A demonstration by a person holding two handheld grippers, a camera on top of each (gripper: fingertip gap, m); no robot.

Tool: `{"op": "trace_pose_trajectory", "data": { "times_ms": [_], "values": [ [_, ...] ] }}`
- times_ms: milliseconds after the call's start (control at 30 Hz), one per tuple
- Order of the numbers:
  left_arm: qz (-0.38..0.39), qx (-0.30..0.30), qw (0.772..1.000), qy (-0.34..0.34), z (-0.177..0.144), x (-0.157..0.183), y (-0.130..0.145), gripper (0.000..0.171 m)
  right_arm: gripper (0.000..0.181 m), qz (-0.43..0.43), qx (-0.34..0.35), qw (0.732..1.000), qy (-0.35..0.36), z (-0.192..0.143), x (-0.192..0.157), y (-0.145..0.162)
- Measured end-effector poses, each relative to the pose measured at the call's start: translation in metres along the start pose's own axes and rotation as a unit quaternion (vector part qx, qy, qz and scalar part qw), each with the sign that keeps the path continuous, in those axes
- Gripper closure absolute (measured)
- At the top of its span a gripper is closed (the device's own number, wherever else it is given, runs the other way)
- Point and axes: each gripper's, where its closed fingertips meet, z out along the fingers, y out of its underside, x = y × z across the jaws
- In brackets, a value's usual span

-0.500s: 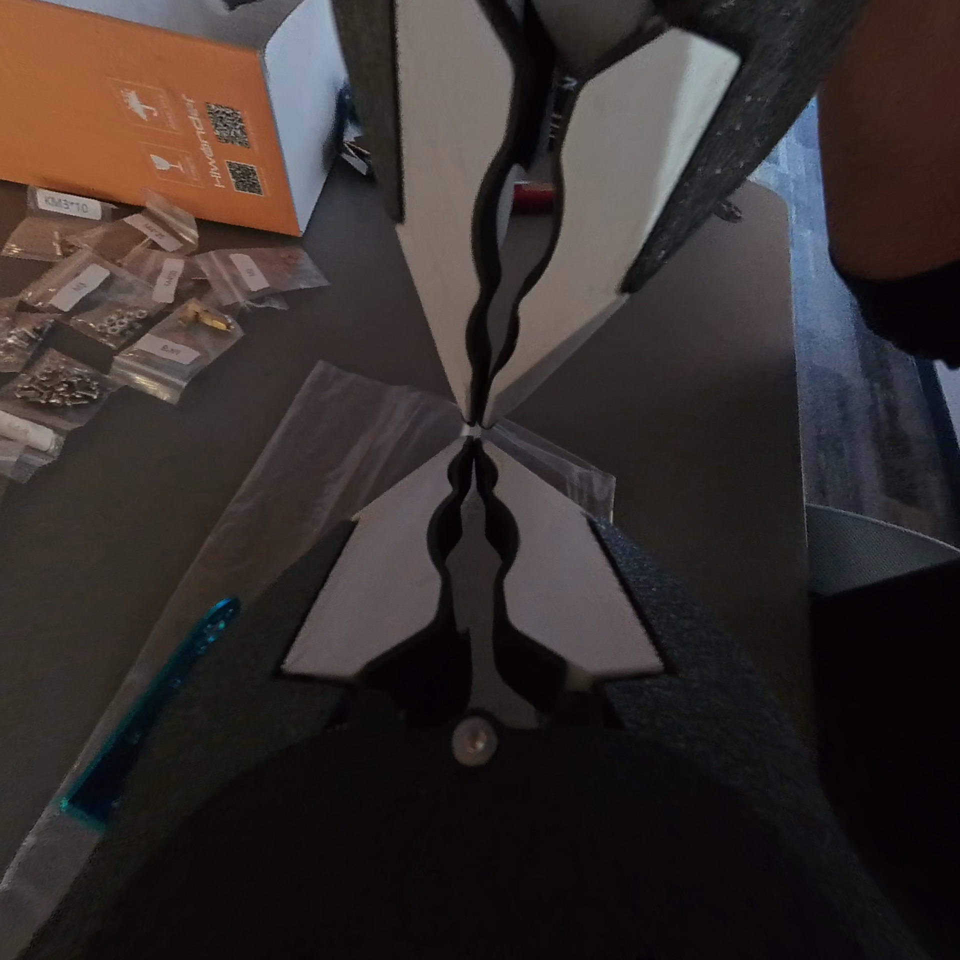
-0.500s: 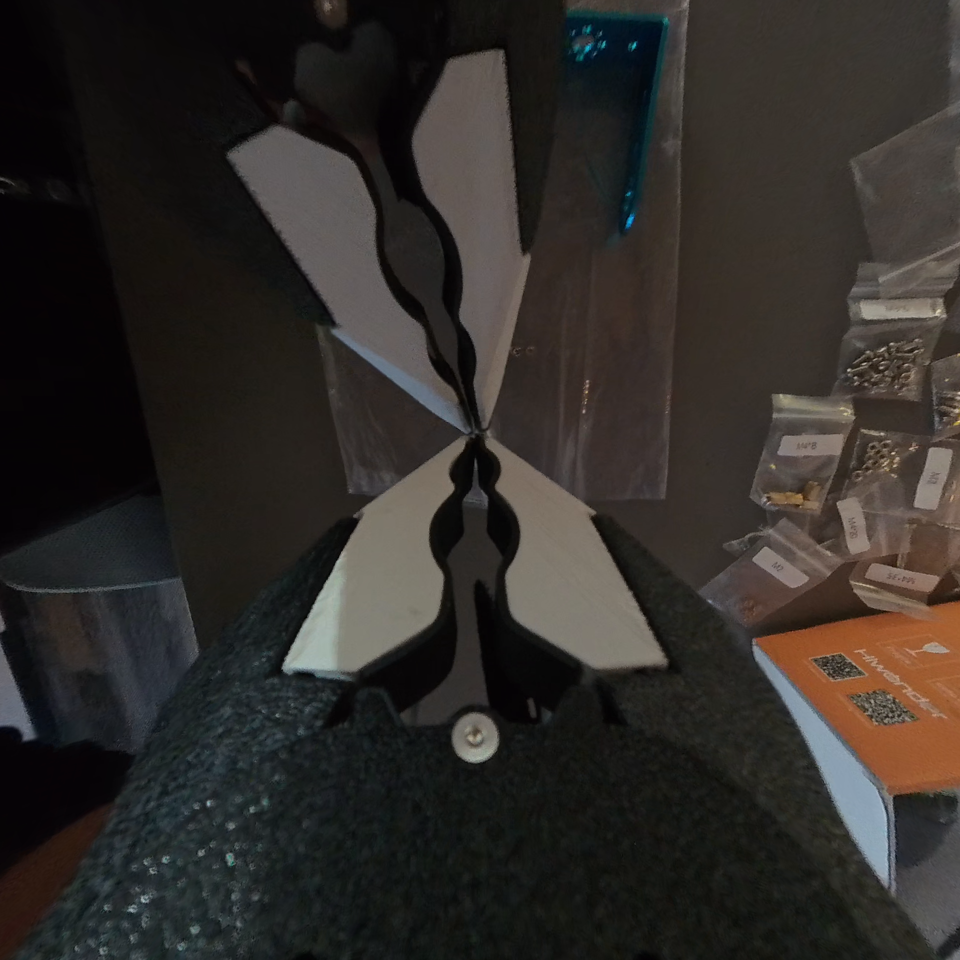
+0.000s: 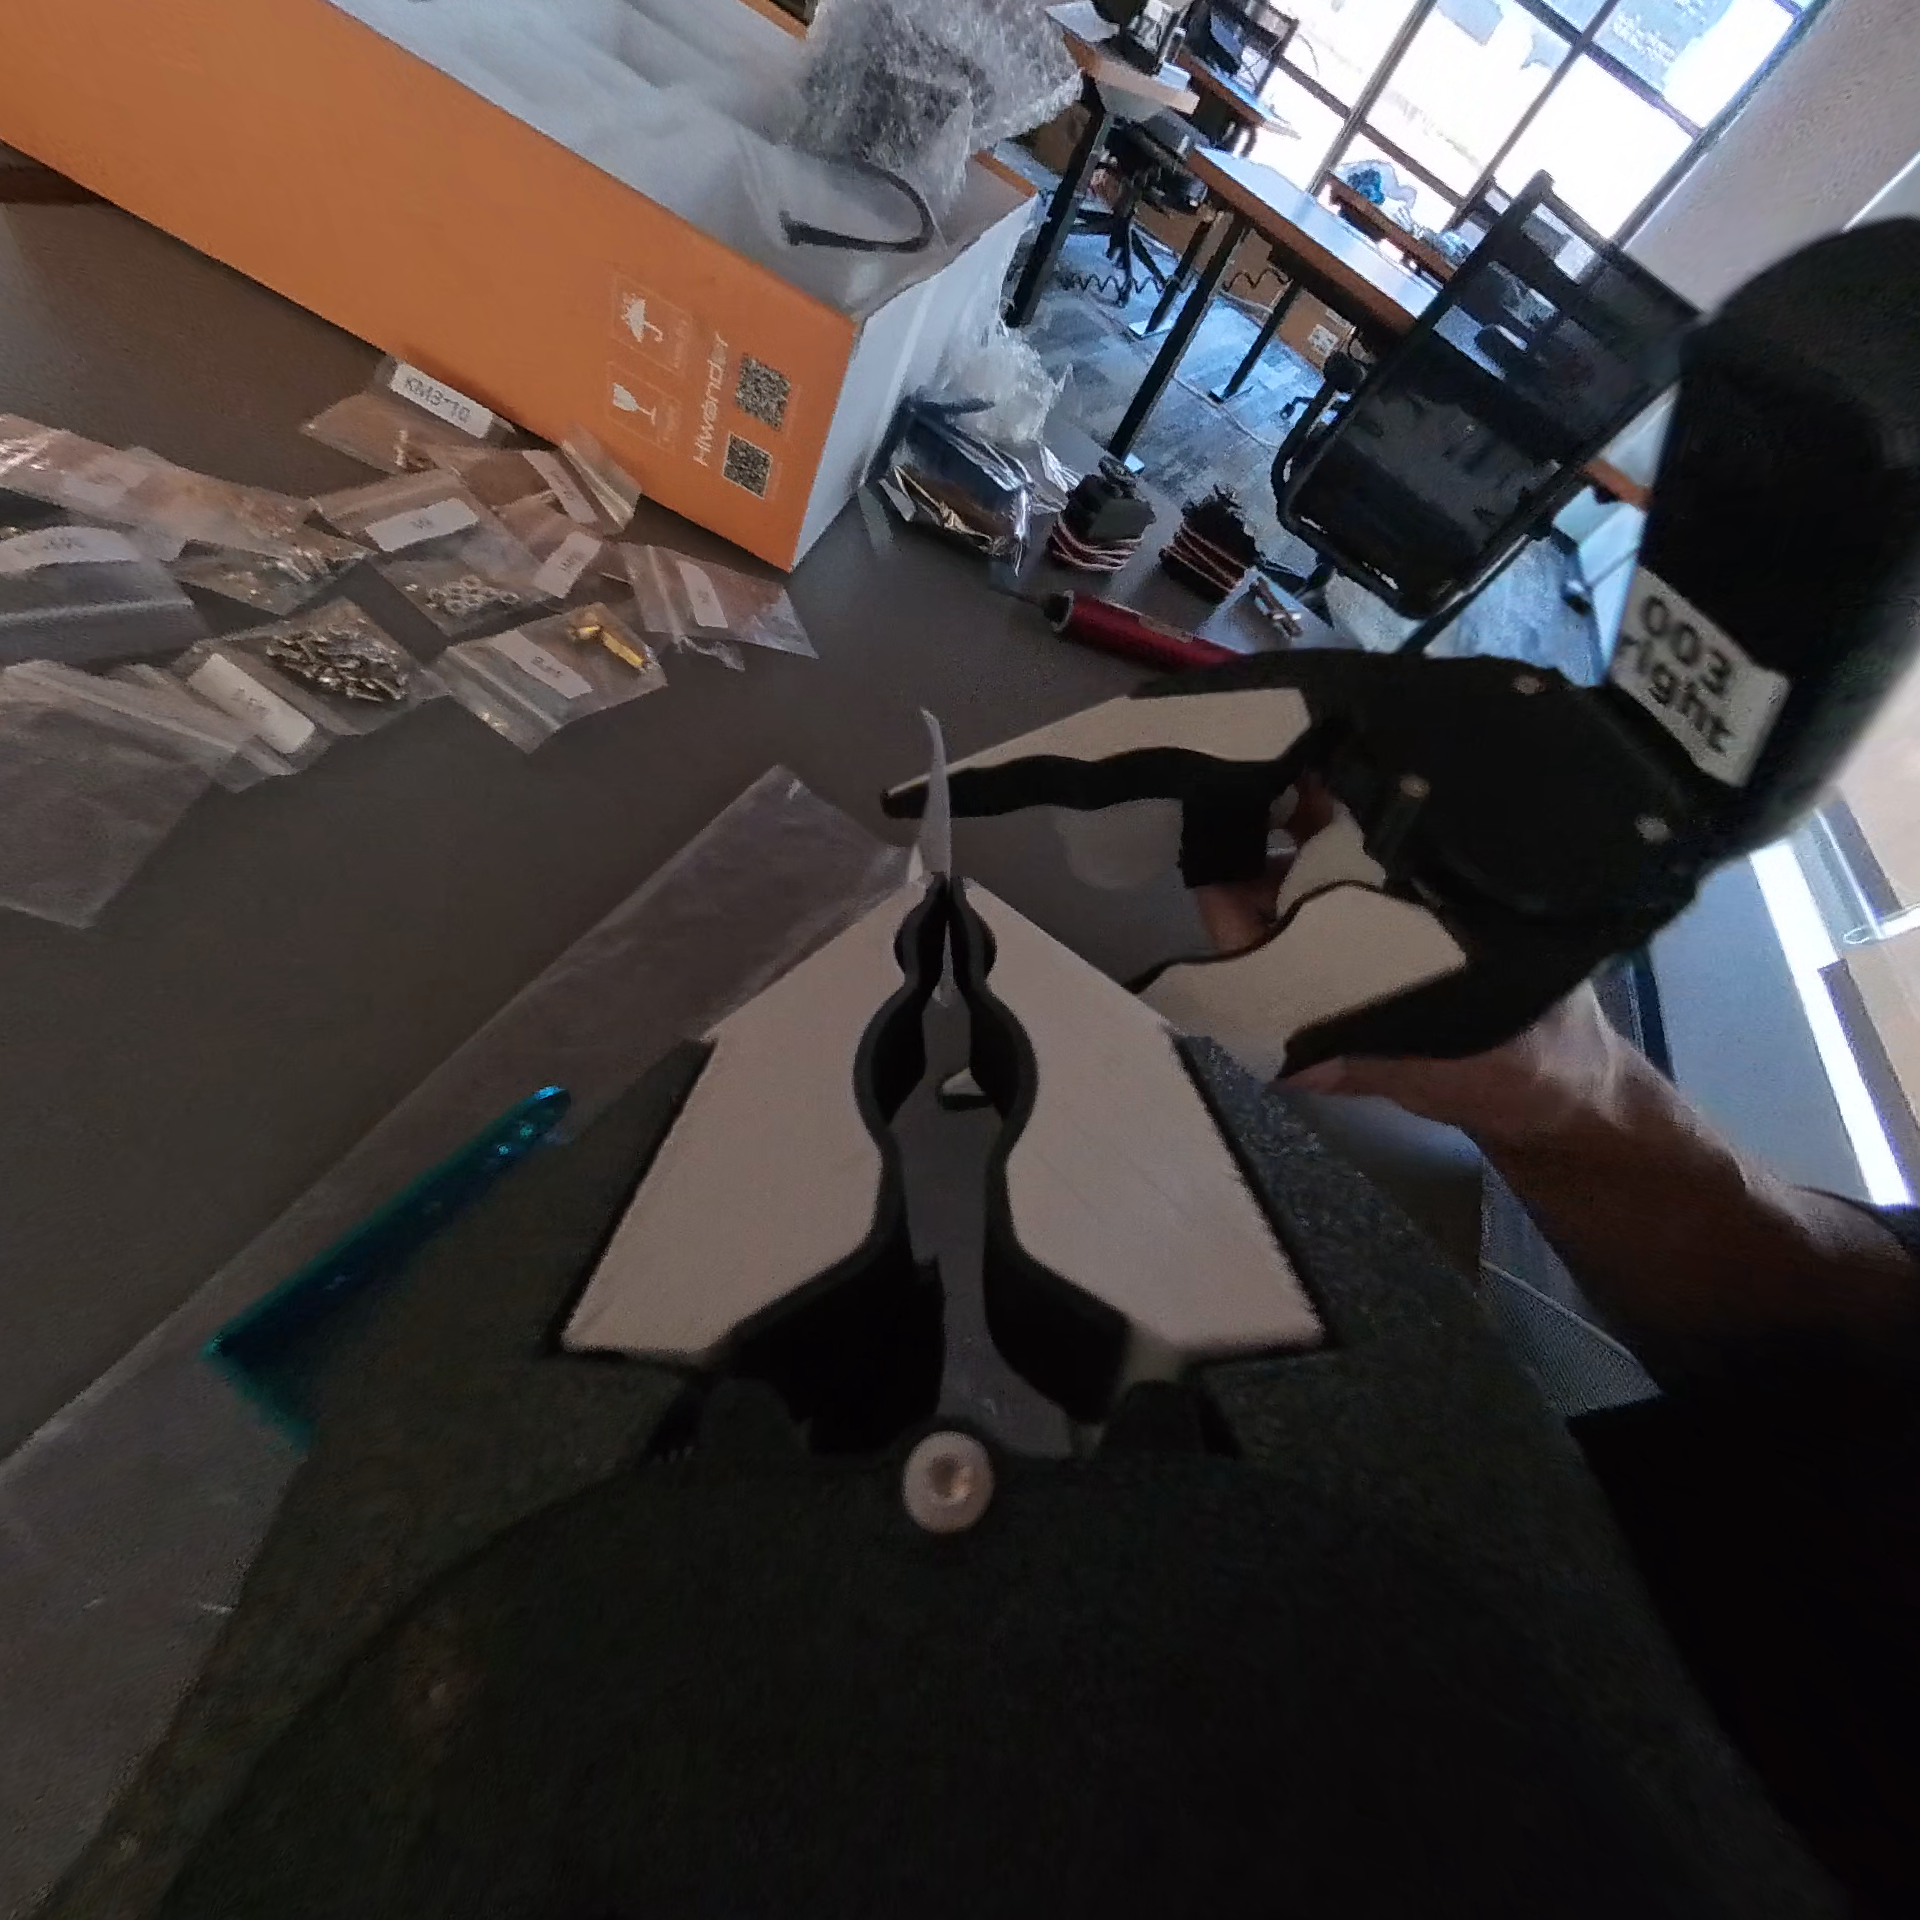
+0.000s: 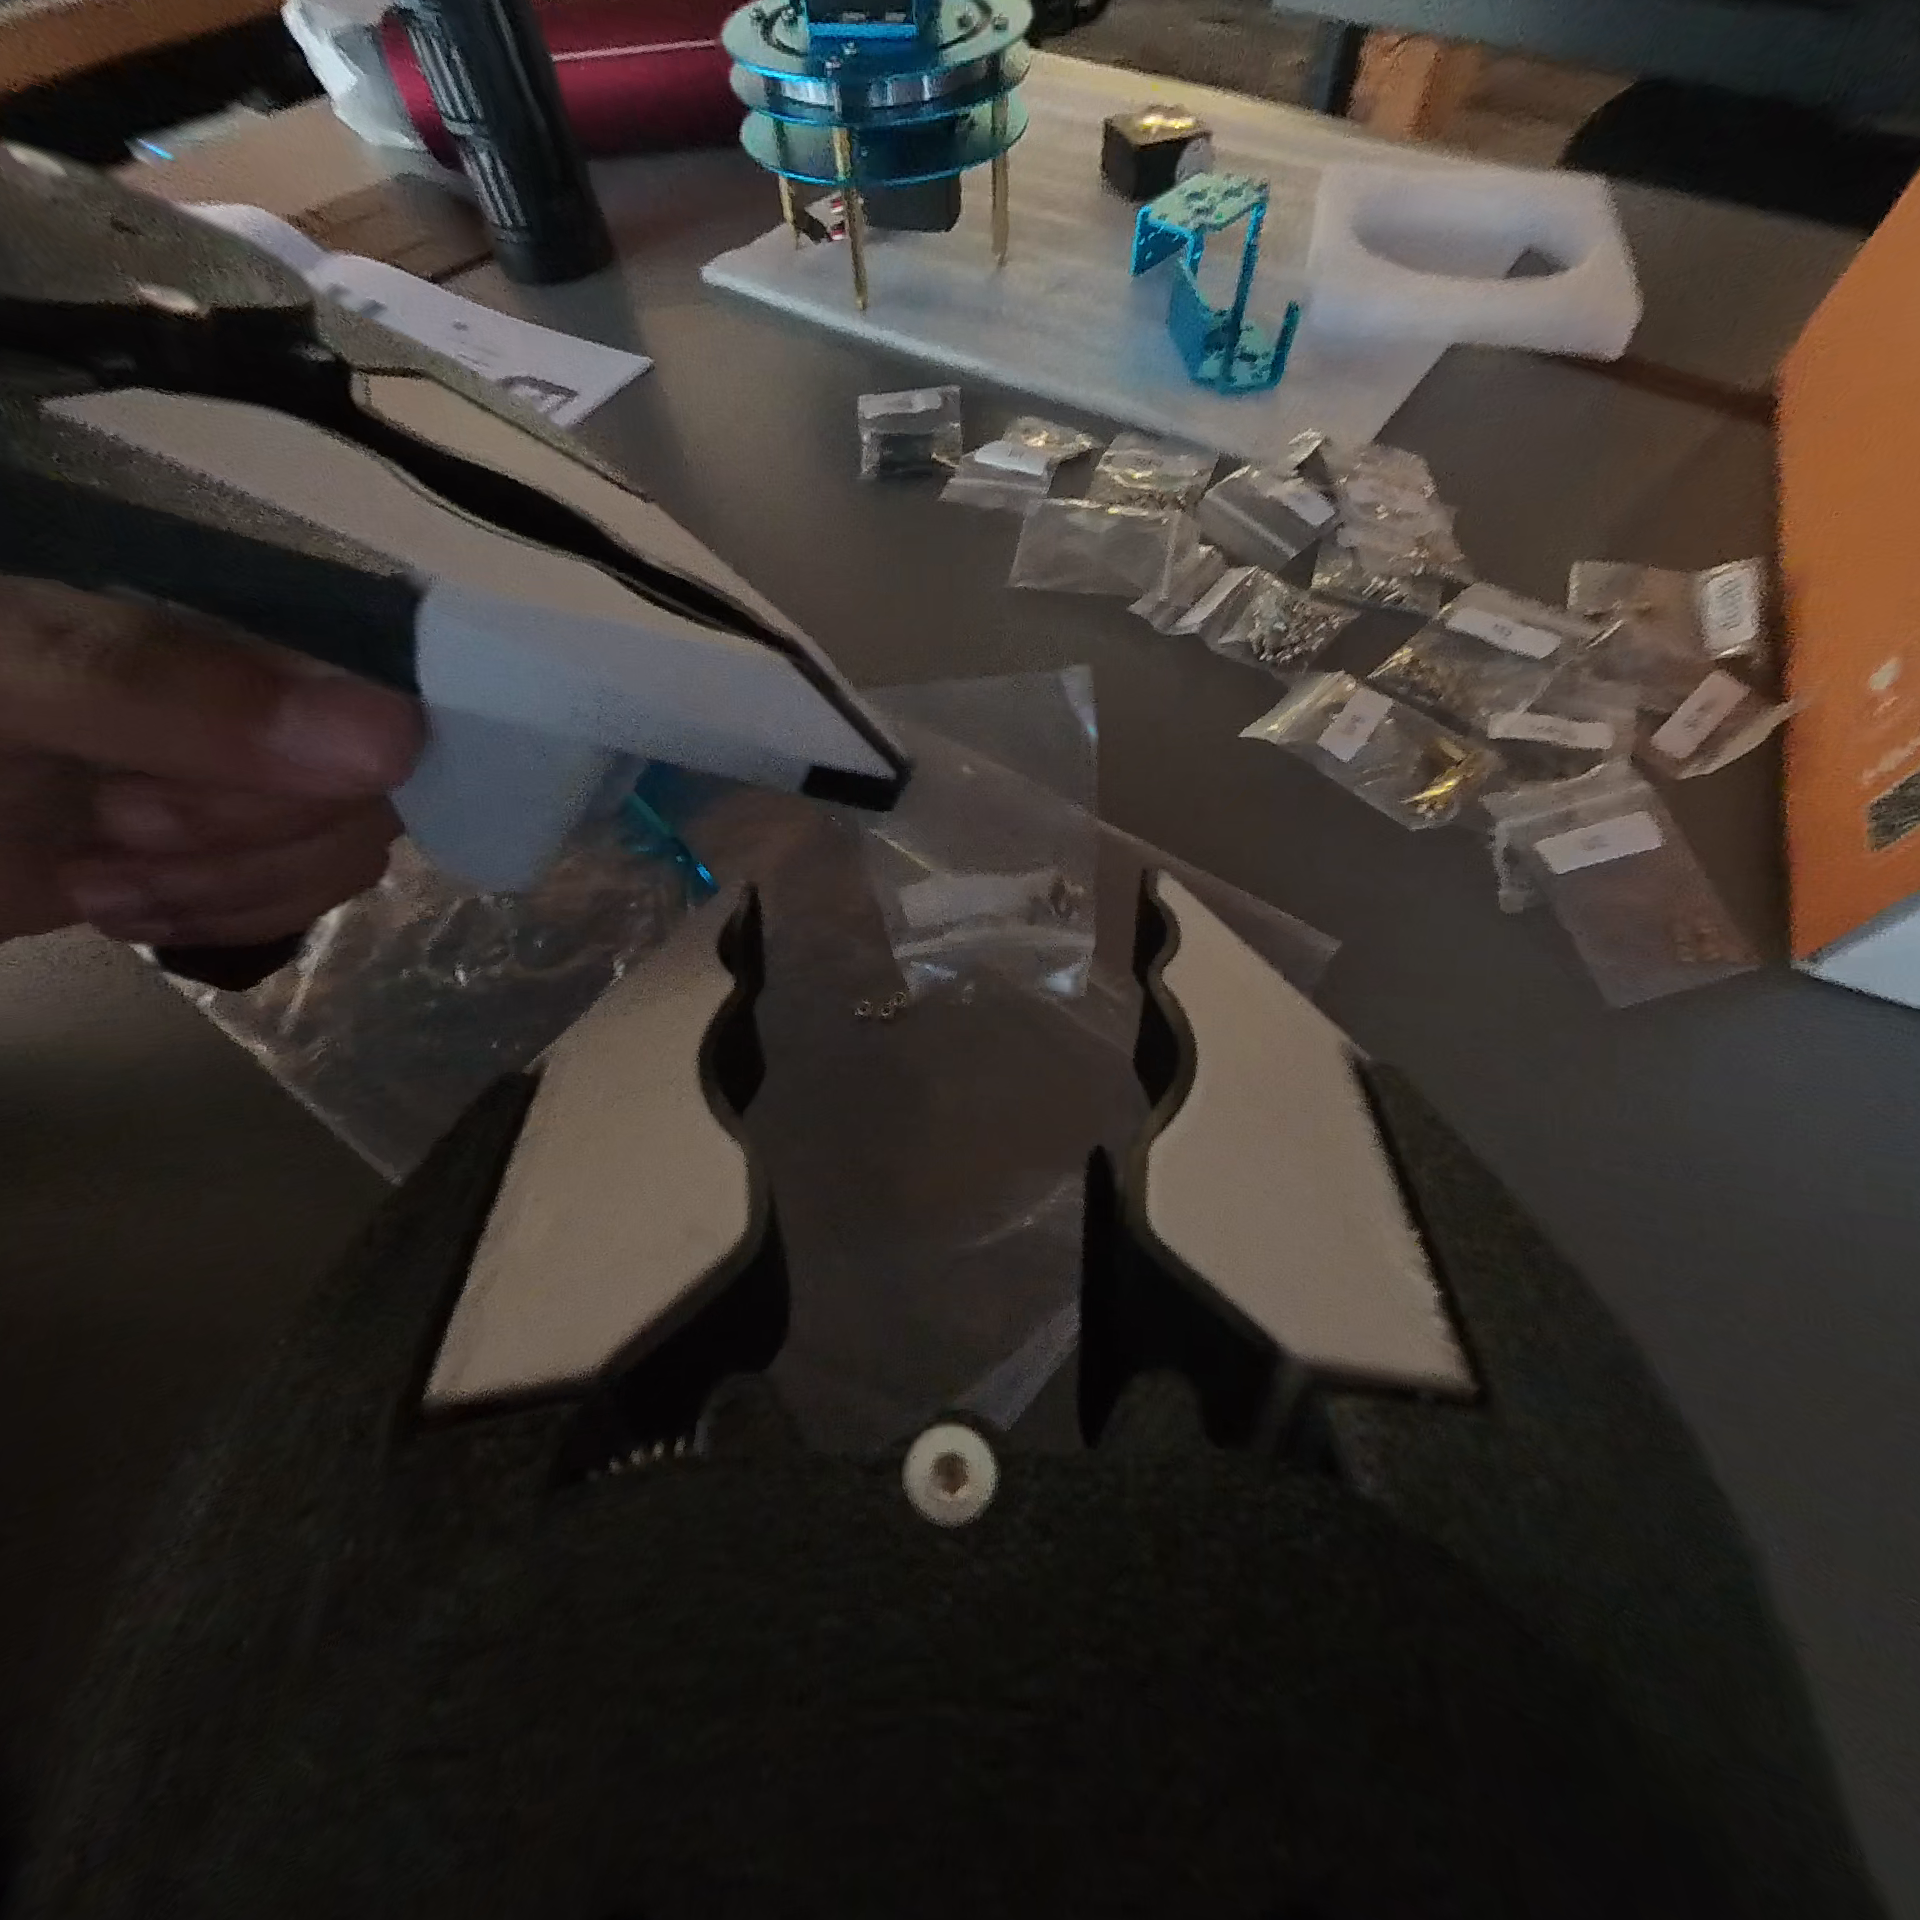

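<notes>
Clear plastic bag [image 3: 727,914] stays pinched in our left tongs [image 3: 948,894] above the desk [image 3: 436,935], while our right tongs [image 4: 951,914] have just let go and spread wide beside it.

Both wrist views look closely down at one table [image 3: 260,935].

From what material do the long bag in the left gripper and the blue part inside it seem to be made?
The long bag, pinched in the shut left gripper, looks like thin clear plastic film: glossy, creased, the table shows through. The blue part looks like anodised metal, probably aluminium: a bright teal sheen, a straight thin edge, small holes.
</notes>
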Motion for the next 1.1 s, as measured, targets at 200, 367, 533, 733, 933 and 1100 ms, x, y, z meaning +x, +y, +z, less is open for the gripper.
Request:
{"op": "trace_pose_trajectory", "data": {
  "times_ms": [200, 367, 533, 733, 933, 1100],
  "values": [
    [0.0, -0.011, 1.0, 0.016, -0.001, 0.011, -0.004, 0.171, 0.125, -0.05, -0.043, 0.997, 0.042, 0.002, 0.001, 0.008],
    [-0.012, -0.012, 1.0, 0.023, -0.005, 0.015, -0.007, 0.171, 0.144, -0.049, -0.027, 0.998, 0.036, 0.0, 0.0, 0.005],
    [-0.019, -0.006, 1.0, 0.022, -0.01, 0.01, -0.006, 0.171, 0.149, -0.037, -0.014, 0.999, 0.019, -0.002, -0.001, 0.001],
    [-0.009, -0.007, 1.0, 0.022, -0.016, 0.008, -0.005, 0.171, 0.139, -0.029, -0.031, 0.999, -0.011, 0.004, -0.008, 0.006],
    [0.014, -0.014, 1.0, 0.015, -0.017, 0.007, -0.005, 0.171, 0.155, -0.022, -0.038, 0.999, -0.03, 0.007, -0.012, 0.008],
    [0.018, -0.018, 1.0, 0.013, -0.017, 0.007, -0.004, 0.171, 0.147, -0.022, -0.045, 0.998, -0.026, 0.009, -0.011, 0.01]
  ]
}}
